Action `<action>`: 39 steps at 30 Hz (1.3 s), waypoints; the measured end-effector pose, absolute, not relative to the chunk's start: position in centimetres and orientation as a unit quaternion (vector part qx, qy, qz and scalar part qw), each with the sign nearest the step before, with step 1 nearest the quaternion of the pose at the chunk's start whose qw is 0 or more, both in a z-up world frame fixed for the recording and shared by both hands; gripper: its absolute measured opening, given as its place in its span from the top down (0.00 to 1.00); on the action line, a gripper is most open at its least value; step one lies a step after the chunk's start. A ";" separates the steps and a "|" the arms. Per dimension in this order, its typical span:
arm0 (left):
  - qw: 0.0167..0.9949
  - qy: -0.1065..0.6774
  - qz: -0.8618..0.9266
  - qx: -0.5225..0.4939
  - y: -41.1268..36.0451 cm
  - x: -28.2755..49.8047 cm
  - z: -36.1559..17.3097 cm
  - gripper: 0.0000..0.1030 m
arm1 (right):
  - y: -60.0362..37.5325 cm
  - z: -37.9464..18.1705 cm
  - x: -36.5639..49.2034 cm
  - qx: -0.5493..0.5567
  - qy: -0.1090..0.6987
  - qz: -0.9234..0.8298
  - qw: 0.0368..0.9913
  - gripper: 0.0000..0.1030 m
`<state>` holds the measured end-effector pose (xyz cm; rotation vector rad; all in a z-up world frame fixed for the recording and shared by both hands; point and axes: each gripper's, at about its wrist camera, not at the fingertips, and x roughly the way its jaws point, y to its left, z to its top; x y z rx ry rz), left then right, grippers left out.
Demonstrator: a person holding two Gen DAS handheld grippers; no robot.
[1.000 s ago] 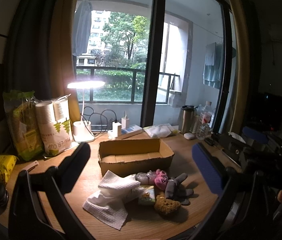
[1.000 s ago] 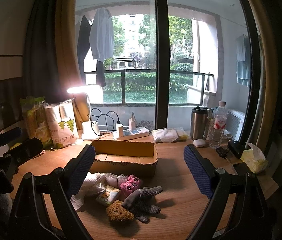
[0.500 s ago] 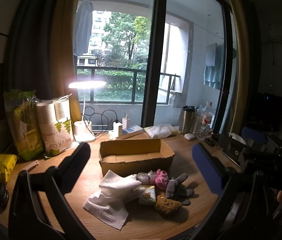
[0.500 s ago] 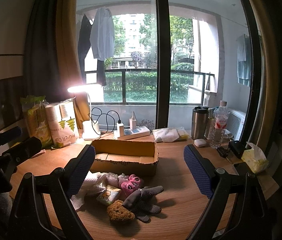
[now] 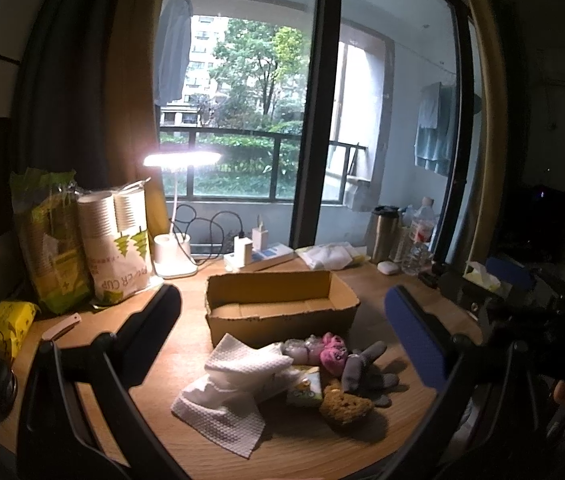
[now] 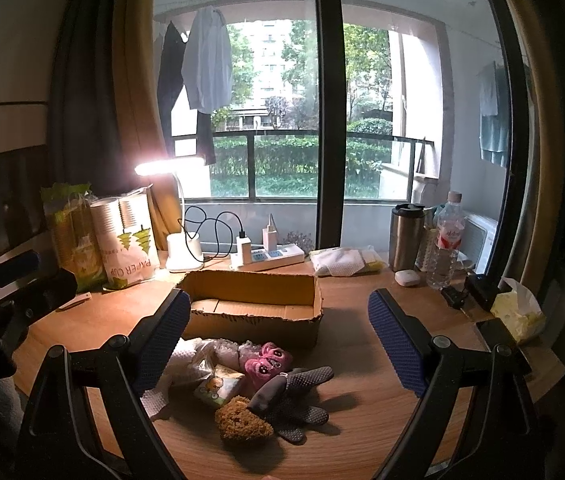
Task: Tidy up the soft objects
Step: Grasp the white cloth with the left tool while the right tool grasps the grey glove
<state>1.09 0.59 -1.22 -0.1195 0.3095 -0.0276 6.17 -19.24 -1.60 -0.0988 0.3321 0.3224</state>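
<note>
A heap of soft things lies on the wooden table in front of an empty cardboard box (image 5: 282, 308) (image 6: 250, 304): a white cloth (image 5: 226, 392) (image 6: 180, 364), a pink plush toy (image 5: 332, 354) (image 6: 268, 362), a grey dotted glove (image 5: 364, 372) (image 6: 294, 404), a brown sponge (image 5: 344, 404) (image 6: 242, 420) and a small tissue pack (image 5: 304, 388) (image 6: 218, 388). My left gripper (image 5: 282, 320) hangs open above and short of the heap. My right gripper (image 6: 278, 324) is open too, nothing between its fingers. Each gripper shows at the edge of the other's view.
At the back stand a lit desk lamp (image 5: 174, 248), a power strip (image 6: 268, 256), paper cup sleeves (image 5: 116, 240), a steel mug (image 6: 404, 236) and a water bottle (image 6: 446, 240). A tissue box (image 6: 516, 312) sits at the right edge.
Both views have barely shifted; the heap and the box lie as before, and both grippers stay open.
</note>
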 end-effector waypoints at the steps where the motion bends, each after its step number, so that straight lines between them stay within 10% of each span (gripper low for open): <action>1: 0.985 0.159 -0.012 -0.059 0.7 1.3 -1.6 0.00 | -19.2 -1.9 6.5 -0.050 0.167 0.160 0.972 0.10; 39: 0.931 0.363 -0.002 -0.052 1.8 14.5 -14.9 0.01 | -20.6 -15.3 18.7 -0.042 0.359 0.152 0.920 0.10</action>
